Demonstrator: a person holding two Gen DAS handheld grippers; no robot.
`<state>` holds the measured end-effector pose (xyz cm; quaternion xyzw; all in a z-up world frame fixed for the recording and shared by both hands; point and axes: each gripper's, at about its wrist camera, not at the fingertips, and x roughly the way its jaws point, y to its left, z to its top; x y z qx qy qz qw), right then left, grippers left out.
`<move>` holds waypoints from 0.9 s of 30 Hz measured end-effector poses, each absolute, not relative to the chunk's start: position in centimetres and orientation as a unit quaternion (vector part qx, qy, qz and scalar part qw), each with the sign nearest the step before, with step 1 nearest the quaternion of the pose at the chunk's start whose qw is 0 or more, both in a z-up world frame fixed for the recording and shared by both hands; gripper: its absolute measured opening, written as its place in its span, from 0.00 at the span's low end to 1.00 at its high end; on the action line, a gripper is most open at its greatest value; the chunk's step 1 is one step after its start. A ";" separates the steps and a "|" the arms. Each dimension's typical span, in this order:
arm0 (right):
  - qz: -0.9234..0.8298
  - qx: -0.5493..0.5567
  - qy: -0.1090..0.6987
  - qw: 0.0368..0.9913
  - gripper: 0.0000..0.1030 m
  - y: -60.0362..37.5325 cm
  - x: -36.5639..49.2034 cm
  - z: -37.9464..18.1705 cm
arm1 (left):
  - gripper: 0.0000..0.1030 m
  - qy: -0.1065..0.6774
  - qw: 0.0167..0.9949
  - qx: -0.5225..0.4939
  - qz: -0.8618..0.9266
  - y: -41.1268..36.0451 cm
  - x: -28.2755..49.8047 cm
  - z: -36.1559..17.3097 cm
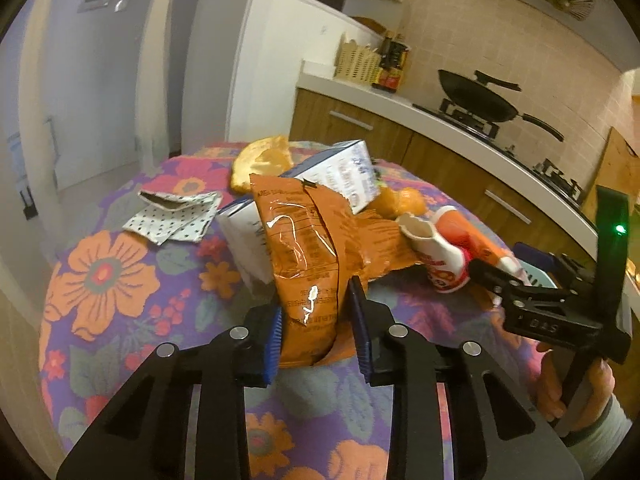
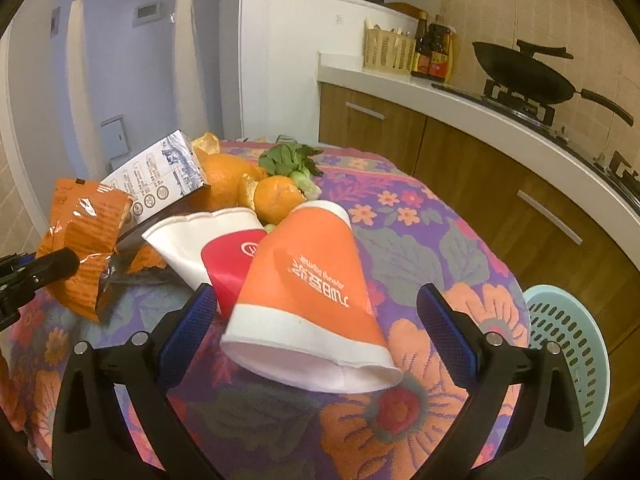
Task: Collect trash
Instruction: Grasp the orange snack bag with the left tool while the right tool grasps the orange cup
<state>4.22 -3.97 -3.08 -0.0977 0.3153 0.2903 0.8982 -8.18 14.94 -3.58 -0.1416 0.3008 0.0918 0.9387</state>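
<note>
So we're basically at the start of the cleanup here. Pretty much all the trash is on the flowery tablecloth [image 2: 432, 240], and the mint-green basket [image 2: 568, 360] sits off the table edge at about 4 o'clock in the right wrist view. We can't see inside it, so no idea if anything has gone in yet.

Left gripper [image 1: 316, 320] has its blue pads on either side of the orange snack bag [image 1: 308, 248], and they look to be pinching its lower end. The bag is crinkly, shiny foil, torn open and standing up a bit out of the jaws, so we'd say it's grabbed but not yet carried anywhere.

Right gripper [image 2: 316, 332] is wide open, fingers straddling the orange paper cup [image 2: 308, 292] lying on its side with the squashed white rim facing us. The pads aren't touching it.

Everything else looks untouched:
- a white and red paper cup [image 2: 208, 248], also tipped over, at 10 o'clock from the orange one
- the milk carton [image 2: 160, 176] propped at an angle behind the bag
- mandarin peel [image 2: 256, 188] and some veggie greens [image 2: 292, 160] around 12 o'clock
- a folded dotted paper scrap [image 1: 176, 216] over at 10 o'clock in the left wrist view

So: one item gripped, one lined up, at least five waiting.
</note>
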 end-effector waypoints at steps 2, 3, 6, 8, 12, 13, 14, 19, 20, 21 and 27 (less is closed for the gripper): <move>0.288 -0.089 0.322 0.898 0.87 -4.5 4.5 -3.1 | 0.27 0.299 0.941 -0.133 0.088 14.5 -8.1 -3.4; 0.287 -0.081 0.330 0.896 0.84 -4.9 4.9 -3.2 | 0.27 0.298 0.942 -0.130 0.085 14.2 -8.1 -3.3; 0.288 -0.048 0.356 0.888 0.69 -6.4 6.0 -3.6 | 0.27 0.294 0.945 -0.125 0.076 13.5 -8.0 -3.1; 0.294 -0.010 0.374 0.879 0.67 -8.1 7.0 -4.0 | 0.27 0.292 0.946 -0.125 0.071 13.3 -8.0 -3.0; 0.299 0.015 0.383 0.874 0.56 -9.9 8.1 -3.8 | 0.27 0.289 0.947 -0.125 0.065 13.0 -7.8 -2.8; 0.299 0.015 0.385 0.873 0.54 -10.1 8.3 -3.8 | 0.27 0.289 0.947 -0.124 0.065 13.0 -7.7 -2.8; 0.295 0.015 0.388 0.873 0.50 -10.3 8.7 -3.9 | 0.27 0.289 0.947 -0.124 0.064 13.0 -7.6 -2.7; 0.308 0.016 0.412 0.857 0.46 -10.1 10.2 -4.6 | 0.27 0.291 0.948 -0.116 0.064 12.7 -7.2 -2.8; 0.312 0.011 0.411 0.856 0.46 -9.8 10.3 -4.6 | 0.27 0.291 0.948 -0.116 0.063 12.7 -7.2 -2.8; 0.319 0.002 0.405 0.857 0.46 -9.4 10.2 -4.4 | 0.27 0.292 0.948 -0.115 0.063 12.7 -7.2 -2.8; 0.333 -0.013 0.381 0.863 0.46 -7.8 10.2 -3.1 | 0.27 0.294 0.947 -0.112 0.060 12.6 -7.1 -3.0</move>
